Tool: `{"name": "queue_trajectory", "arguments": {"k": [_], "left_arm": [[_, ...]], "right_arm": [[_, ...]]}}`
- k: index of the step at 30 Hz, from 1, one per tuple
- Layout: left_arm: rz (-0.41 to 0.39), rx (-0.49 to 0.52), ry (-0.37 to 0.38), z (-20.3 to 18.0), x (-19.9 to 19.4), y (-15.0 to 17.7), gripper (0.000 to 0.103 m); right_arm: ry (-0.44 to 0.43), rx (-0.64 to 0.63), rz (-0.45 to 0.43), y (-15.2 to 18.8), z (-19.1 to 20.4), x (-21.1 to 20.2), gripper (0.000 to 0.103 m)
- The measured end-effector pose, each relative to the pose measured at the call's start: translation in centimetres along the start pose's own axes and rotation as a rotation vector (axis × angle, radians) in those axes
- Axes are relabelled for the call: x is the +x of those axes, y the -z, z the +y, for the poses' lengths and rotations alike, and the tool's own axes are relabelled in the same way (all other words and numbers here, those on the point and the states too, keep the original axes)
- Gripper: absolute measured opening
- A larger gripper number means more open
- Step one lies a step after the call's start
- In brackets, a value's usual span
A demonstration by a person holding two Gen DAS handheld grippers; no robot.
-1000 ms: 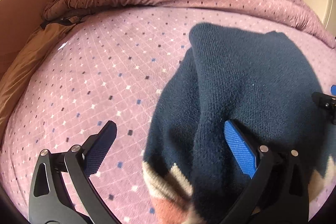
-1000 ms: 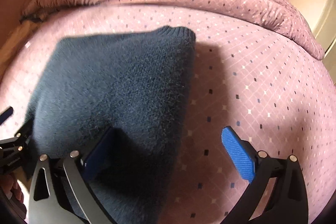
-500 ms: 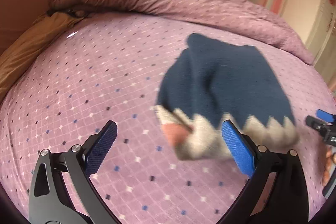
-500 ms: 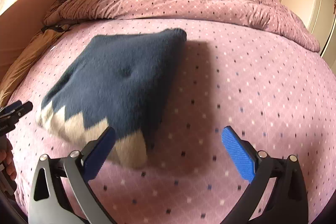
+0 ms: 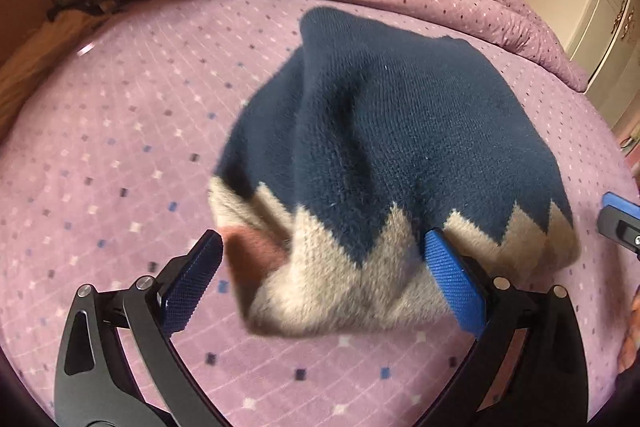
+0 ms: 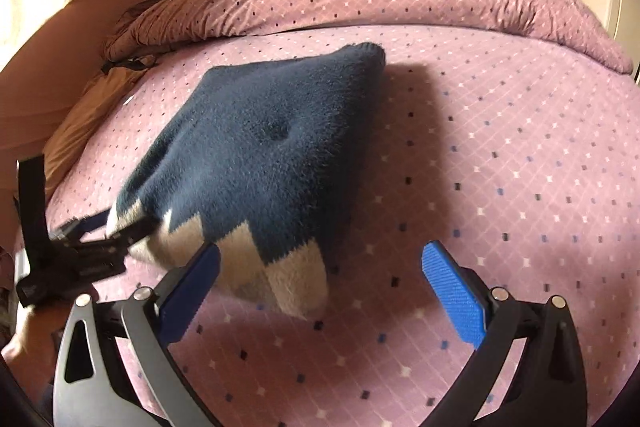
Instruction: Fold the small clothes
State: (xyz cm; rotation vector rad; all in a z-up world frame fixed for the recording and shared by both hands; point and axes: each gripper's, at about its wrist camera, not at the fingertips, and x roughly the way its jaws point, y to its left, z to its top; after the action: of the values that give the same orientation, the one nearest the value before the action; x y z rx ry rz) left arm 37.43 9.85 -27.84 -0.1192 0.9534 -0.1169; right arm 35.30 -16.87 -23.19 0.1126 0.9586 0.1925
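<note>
Folded navy knit sweater with cream zigzag hem (image 5: 380, 155) lies on the lilac diamond-patterned bedspread (image 5: 120, 147), its hem between my left gripper's (image 5: 332, 267) spread blue pads. Right wrist view: my right gripper (image 6: 320, 275) gapes, empty, just beside the sweater's corner.

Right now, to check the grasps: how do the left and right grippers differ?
The left gripper has the sweater's cream hem between its jaws; the right gripper has mostly bedsheet there. The left gripper faces the hem squarely; the right gripper meets only its corner. Both stand open, gripping nothing.
</note>
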Motion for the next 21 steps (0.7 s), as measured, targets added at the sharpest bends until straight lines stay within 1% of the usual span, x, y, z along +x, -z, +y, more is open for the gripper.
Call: {"name": "queue_trajectory", "arguments": {"k": [2,3,5,9,12,13,15,16,17,21], "left_arm": [[0.016,-0.014,0.032,-0.2,0.7,0.0,0.100],[0.022,-0.017,0.043,-0.4,1.0,0.0,0.100],[0.029,-0.021,0.058,-0.7,1.4,0.1,0.100],[0.023,0.006,0.050,-1.3,1.5,0.5,0.100],[0.022,-0.015,0.066,-1.0,1.1,0.4,0.100],[0.020,-0.030,0.075,-0.7,0.9,0.3,0.100],[0.008,-0.077,0.103,0.3,0.1,0.3,0.095],[-0.003,-0.095,0.107,0.7,-0.4,0.3,0.095],[-0.020,-0.135,0.122,1.5,-1.1,0.5,0.095],[-0.022,-0.257,0.150,3.9,-2.1,1.9,0.095]], "right_arm": [[-0.005,0.010,0.009,-0.3,0.1,0.8,0.101],[-0.023,0.020,0.020,-0.4,0.0,1.3,0.101],[-0.021,0.025,0.031,-0.6,0.1,2.2,0.101],[-0.030,0.014,0.058,-0.6,0.5,3.6,0.101],[-0.029,0.023,0.072,-0.5,0.3,4.1,0.101],[-0.034,0.030,0.071,-0.5,0.2,4.2,0.101],[-0.043,0.046,0.067,-0.3,-0.2,4.0,0.101],[-0.045,0.049,0.066,-0.3,-0.3,3.9,0.101],[-0.045,0.048,0.063,-0.3,-0.4,3.8,0.101],[-0.057,0.074,0.054,-0.1,-1.2,3.3,0.101]]}}
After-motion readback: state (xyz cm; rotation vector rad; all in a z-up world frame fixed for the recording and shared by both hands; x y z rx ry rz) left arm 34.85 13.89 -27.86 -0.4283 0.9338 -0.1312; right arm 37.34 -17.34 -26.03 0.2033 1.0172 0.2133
